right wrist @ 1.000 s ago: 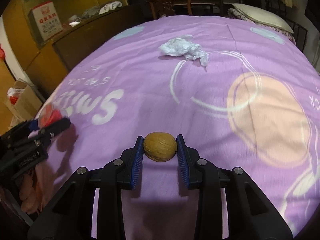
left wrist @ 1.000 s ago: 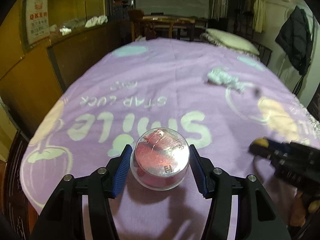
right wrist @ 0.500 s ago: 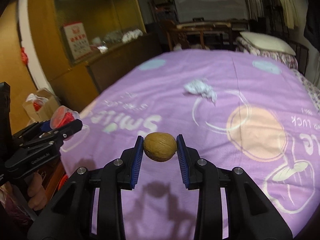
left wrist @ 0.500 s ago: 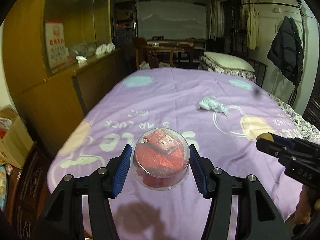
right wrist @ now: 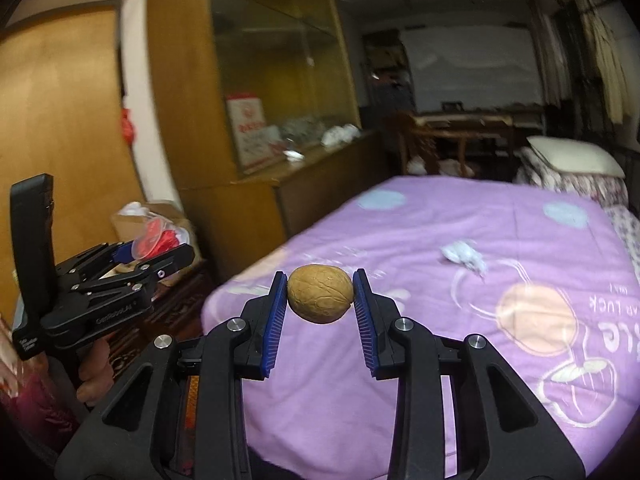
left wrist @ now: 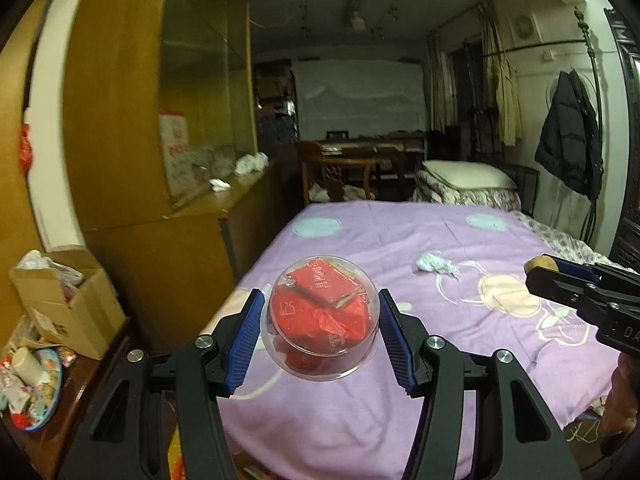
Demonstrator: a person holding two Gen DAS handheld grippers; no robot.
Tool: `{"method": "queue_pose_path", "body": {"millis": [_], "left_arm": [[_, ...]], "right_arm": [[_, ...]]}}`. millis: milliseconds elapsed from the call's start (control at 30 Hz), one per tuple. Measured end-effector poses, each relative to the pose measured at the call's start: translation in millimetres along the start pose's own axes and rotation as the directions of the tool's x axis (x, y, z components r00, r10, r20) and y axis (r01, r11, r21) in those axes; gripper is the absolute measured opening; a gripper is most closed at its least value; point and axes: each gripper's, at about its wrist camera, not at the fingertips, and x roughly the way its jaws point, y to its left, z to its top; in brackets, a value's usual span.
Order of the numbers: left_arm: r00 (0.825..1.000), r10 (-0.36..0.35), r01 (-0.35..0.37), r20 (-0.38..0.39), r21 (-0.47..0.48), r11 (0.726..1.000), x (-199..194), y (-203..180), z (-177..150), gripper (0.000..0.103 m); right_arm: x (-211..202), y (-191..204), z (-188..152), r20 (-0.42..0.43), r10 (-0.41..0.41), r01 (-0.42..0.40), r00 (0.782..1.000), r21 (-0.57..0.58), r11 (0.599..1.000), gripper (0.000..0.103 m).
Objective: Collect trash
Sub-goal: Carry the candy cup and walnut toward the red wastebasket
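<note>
Left wrist view: the left gripper (left wrist: 320,330) clamps a clear, round plastic cup (left wrist: 319,326) stuffed with crumpled red wrappers, lifted above the purple bedspread (left wrist: 400,400); its lower rim is blurred. A crumpled white tissue (left wrist: 437,263) lies on the bedspread.

Right wrist view: the right gripper (right wrist: 320,298) pinches a ridged tan walnut (right wrist: 320,299) in mid-air above the bedspread's edge. The open cardboard box (right wrist: 176,216) beyond is blurred and partly hidden.

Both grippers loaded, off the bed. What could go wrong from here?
1. The walnut is round and held only at its two ends by the right gripper; it could squirt out.
2. The clear cup of red wrappers in the left gripper lies on its side; wrappers may spill.
3. The crumpled tissue on the purple bedspread could be forgotten.
</note>
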Motion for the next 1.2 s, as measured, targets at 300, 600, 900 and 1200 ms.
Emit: {"method": "queue_pose_path", "body": {"millis": [300, 600, 900, 1200], "left_arm": [[0.992, 0.124, -0.126, 0.036, 0.041, 0.991, -55, 39, -17, 0.057], [0.980, 0.197, -0.197, 0.006, 0.002, 0.980, -61, 90, -45, 0.057], [0.975, 0.187, -0.195, -0.117, -0.067, 0.978, -24, 134, -87, 0.057], [0.940, 0.096, -0.164, -0.328, -0.186, 0.969, 36, 181, -153, 0.057]], "right_arm": [[-14, 69, 14, 0.000, 0.135, -0.134, 0.991, -0.089, 0.987, 0.034], [23, 124, 13, -0.092, 0.191, -0.204, 0.977, -0.159, 0.966, 0.034], [80, 153, -9, -0.238, 0.206, -0.248, 0.949, -0.164, 0.955, 0.034], [141, 153, -41, -0.383, 0.189, -0.253, 0.904, -0.123, 0.960, 0.034]]}}
